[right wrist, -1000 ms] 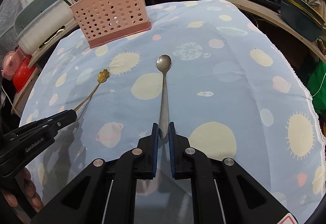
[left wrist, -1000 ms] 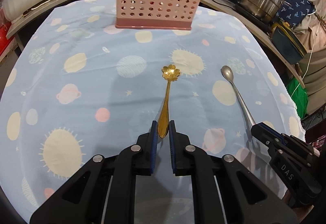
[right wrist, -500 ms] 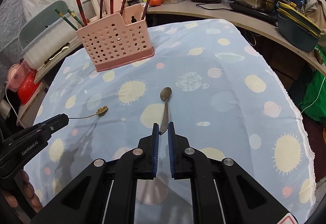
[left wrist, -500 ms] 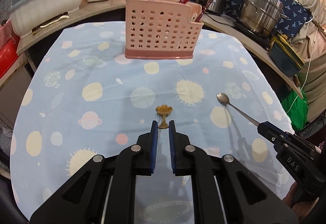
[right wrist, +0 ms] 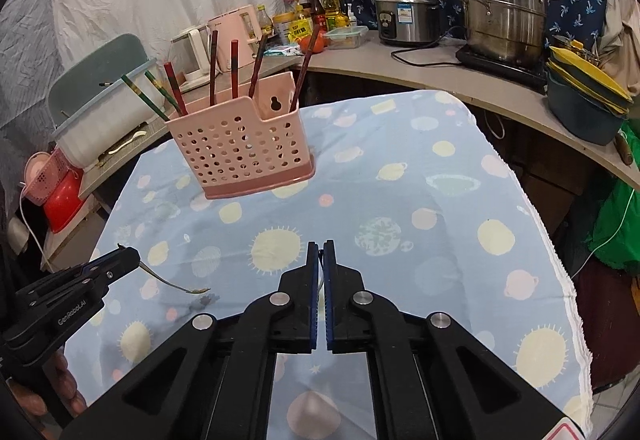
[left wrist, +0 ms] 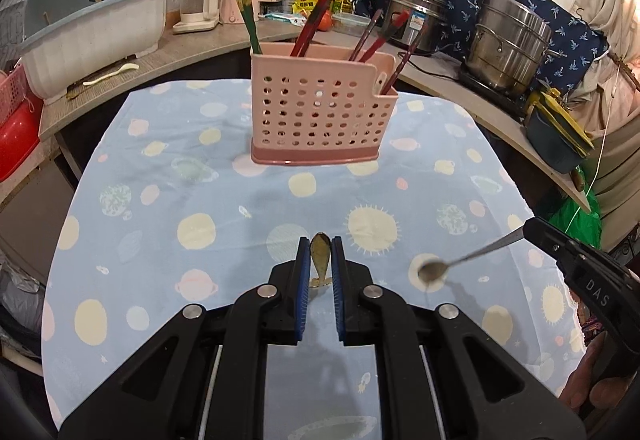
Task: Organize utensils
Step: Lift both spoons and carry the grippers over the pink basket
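My left gripper [left wrist: 320,244] is shut on the gold flower spoon [left wrist: 320,254] and holds it above the blue cloth; it also shows in the right wrist view [right wrist: 176,284]. My right gripper [right wrist: 321,252] is shut on the silver spoon [left wrist: 448,266], lifted off the table; in its own view only a sliver shows between the pads. The pink perforated utensil holder [left wrist: 320,116] stands at the far side of the table with several chopsticks [left wrist: 248,8] in it, ahead of both grippers.
The table wears a blue planet-print cloth [left wrist: 200,200]. A curved counter behind holds a steel steamer pot [left wrist: 508,44], a rice cooker [right wrist: 406,12], kettles and bottles. A grey-white tub [left wrist: 92,20] and red basin [left wrist: 16,132] sit left. Blue bowls [right wrist: 584,104] sit right.
Both grippers have risen and tilted up with their spoons, which have left the cloth. The holder and counter have come further into view.
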{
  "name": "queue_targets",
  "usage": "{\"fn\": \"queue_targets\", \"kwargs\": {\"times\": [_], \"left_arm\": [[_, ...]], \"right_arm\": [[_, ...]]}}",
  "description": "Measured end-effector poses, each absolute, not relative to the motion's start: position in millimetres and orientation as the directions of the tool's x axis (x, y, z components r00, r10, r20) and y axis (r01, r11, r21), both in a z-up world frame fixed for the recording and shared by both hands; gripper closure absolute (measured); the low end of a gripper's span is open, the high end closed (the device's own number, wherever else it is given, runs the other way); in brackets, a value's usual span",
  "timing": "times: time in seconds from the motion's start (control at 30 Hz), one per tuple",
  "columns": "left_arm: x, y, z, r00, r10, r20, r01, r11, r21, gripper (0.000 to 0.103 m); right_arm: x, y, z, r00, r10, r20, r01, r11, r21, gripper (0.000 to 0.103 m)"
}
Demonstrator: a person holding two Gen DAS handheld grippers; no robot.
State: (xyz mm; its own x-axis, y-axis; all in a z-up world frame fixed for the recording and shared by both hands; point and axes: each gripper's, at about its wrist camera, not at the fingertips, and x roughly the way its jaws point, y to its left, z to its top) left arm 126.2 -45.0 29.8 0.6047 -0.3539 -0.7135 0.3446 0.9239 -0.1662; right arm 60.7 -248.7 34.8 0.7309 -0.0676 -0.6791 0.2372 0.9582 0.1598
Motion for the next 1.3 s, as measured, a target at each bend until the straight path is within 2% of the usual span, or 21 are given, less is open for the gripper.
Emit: {"fn": "queue_targets", "kwargs": {"times": [0.57,1.07,1.3], "left_arm": [[157.4,-43.6,85.6,0.651,-0.360,-0.668,0.359,0.922,-0.146,0.093],[222.3,-62.0,189.3,0.703,-0.445,-0.555,0.429,0.887,-0.169,0.093],[260.8,-90.1,204.6,0.705,-0.464,-0.537,0.444,0.879,-0.175,0.094]], "right_arm": [[90.4,-249.8,81.2,0.791,-0.050,-0.609,0.196,0.965,0.175,0.101],[168.5,-258.2,163.5,0.871,-0.058,-0.488,0.161,0.972,0.172,0.101],[214.2,-267.0,173.2,0.872,-0.084,-0.482,0.178,0.972,0.152,0.101]]}}
